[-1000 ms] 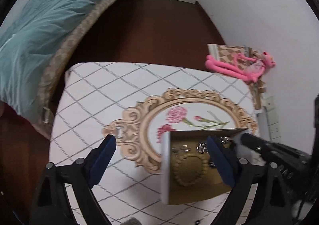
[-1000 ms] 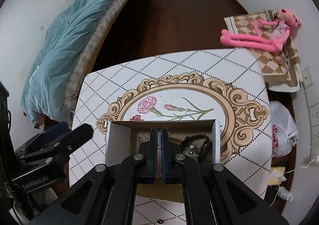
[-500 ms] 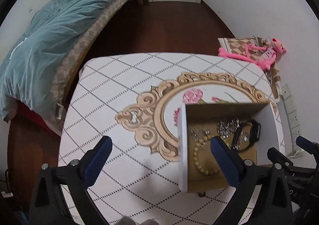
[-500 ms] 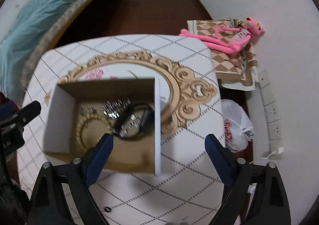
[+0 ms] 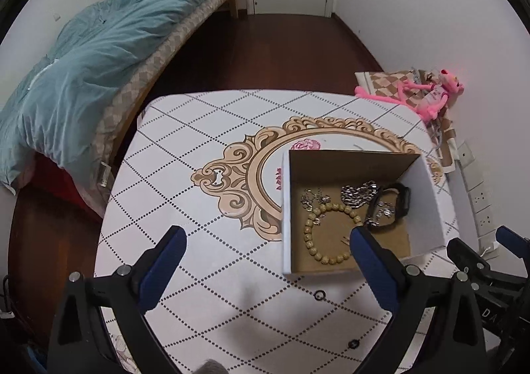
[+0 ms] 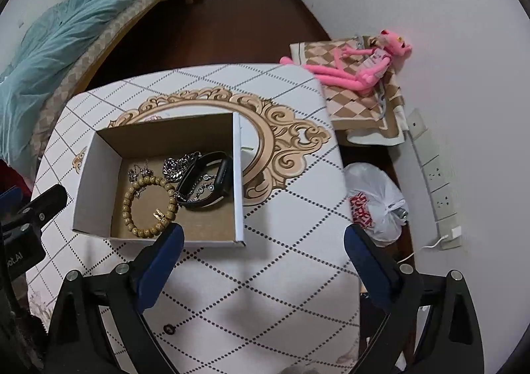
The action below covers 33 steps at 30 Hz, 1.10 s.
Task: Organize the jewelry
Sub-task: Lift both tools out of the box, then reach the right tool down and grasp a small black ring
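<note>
An open cardboard box (image 5: pixel 286 208) (image 6: pixel 238 175) stands on the patterned table. In it lie a wooden bead bracelet (image 5: pixel 326 231) (image 6: pixel 149 205), a black band watch (image 5: pixel 394 205) (image 6: pixel 212 185), a silver chain (image 5: pixel 359 191) (image 6: pixel 177 166) and small silver pieces (image 5: pixel 313 198). My left gripper (image 5: pixel 268 253) is open and empty above the table, left of and in front of the box. My right gripper (image 6: pixel 263 243) is open and empty, in front of the box's right corner.
The table (image 5: pixel 198 175) carries a white diamond-patterned cloth with a gold oval frame print. A small dark ring (image 5: pixel 319 295) (image 6: pixel 169 328) lies on the cloth near the front. A bed with a teal blanket (image 5: pixel 82 59) is at the left. A pink plush toy (image 6: pixel 357 65) and a white plastic bag (image 6: pixel 374 205) lie right of the table.
My right gripper was shut inside the box a second ago; it has opened and pulled back out. Both grippers have risen and drawn back from the box.
</note>
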Tool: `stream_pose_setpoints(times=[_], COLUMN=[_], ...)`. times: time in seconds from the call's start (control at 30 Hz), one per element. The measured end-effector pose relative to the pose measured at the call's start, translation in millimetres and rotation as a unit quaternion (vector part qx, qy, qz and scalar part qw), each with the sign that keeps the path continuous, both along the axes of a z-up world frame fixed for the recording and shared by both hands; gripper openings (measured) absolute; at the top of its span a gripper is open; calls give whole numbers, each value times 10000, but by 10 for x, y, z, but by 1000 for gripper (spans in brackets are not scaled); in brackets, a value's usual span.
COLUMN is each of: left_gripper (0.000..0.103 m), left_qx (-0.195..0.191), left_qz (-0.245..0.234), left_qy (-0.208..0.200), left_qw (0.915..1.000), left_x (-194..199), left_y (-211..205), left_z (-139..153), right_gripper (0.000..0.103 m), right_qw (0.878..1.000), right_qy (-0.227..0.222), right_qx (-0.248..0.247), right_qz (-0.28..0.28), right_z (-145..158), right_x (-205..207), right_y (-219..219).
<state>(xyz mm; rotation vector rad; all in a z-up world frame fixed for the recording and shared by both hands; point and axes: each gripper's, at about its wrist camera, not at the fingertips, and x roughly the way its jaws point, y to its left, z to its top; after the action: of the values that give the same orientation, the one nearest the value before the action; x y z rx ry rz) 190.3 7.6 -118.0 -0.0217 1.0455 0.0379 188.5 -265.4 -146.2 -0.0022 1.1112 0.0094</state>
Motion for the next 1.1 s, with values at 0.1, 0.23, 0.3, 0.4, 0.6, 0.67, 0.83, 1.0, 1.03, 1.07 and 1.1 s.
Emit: stream_pose_setpoints(times=[0.1, 0.23, 0.3, 0.4, 0.6, 0.67, 0.83, 1.0, 1.03, 1.07, 1.1], left_gripper=[101, 101, 101, 101, 101, 101, 101, 101, 101, 101, 101], left_qx=[24, 76, 49, -20, 8, 90, 376, 479, 455, 456, 466], left_qz=[42, 84, 101, 61, 107, 184, 333, 378, 387, 398, 411], left_qy=[-202, -485, -560, -592, -398, -205, 532, 1113, 1213, 1258, 1285], left_qw=[9998, 9988, 9984, 9982, 9992, 9996, 9973, 9919, 9908, 9902, 9898], left_x=[-128, -302, -383, -481, -589, -649, -805, -917, -929, -945, -954], left_y=[9, 14, 22, 23, 49, 96, 233, 330, 355, 373, 385], left_z=[160, 377, 441, 515, 441, 288, -332, -820, -903, -947, -981], right_gripper=[98, 98, 98, 98, 98, 98, 98, 71, 70, 69, 68], right_qw=[9997, 9988, 9983, 9974, 9968, 9976, 9980, 9951, 9945, 9942, 9941], right_qy=[-215, -472, -582, -705, -692, -514, 37, 392, 416, 431, 431], right_qx=[-54, -49, -20, 88, 392, 467, 527, 623, 632, 632, 617], right_qz=[-43, -82, -96, -119, -97, -27, 351, 665, 718, 758, 781], right_z=[160, 383, 480, 616, 628, 468, -163, -667, -719, -757, -788], right_x=[-117, -274, -340, -456, -611, -683, -882, -1018, -1032, -1045, -1055], right_y=[-29, -57, -73, -92, -105, -64, 193, 490, 540, 585, 627])
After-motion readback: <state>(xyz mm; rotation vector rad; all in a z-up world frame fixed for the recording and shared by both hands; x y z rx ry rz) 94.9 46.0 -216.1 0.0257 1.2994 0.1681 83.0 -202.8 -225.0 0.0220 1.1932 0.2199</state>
